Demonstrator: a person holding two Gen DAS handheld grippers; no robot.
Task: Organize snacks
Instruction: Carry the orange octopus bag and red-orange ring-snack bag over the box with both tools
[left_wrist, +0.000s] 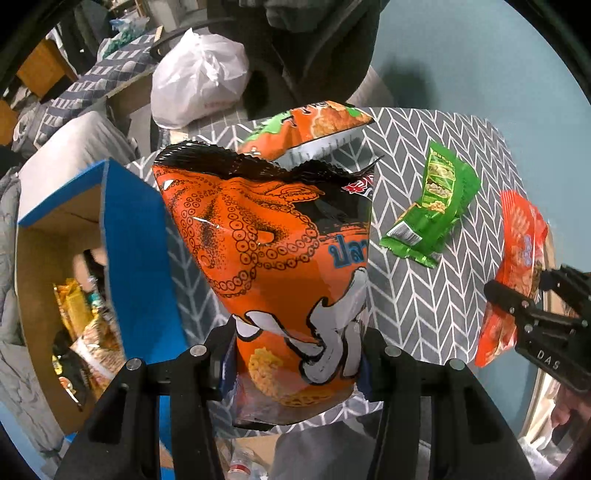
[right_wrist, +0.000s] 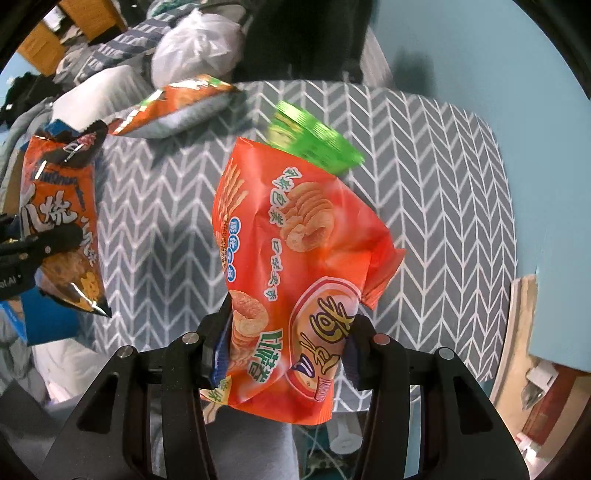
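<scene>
My left gripper (left_wrist: 295, 363) is shut on an orange octopus-print snack bag (left_wrist: 273, 251) and holds it upright above the table, beside the open blue cardboard box (left_wrist: 136, 236); the bag also shows in the right wrist view (right_wrist: 62, 225). My right gripper (right_wrist: 286, 354) is shut on a red-orange potato chip bag (right_wrist: 291, 273), also seen at the right of the left wrist view (left_wrist: 517, 273). A green snack bag (left_wrist: 436, 206) and an orange-and-green bag (left_wrist: 314, 129) lie on the table.
The table has a grey herringbone cloth (left_wrist: 424, 295). The blue box holds several snack packs (left_wrist: 85, 325). A white plastic bag (left_wrist: 199, 77) sits behind the table. A blue wall (right_wrist: 480, 55) is at the back right.
</scene>
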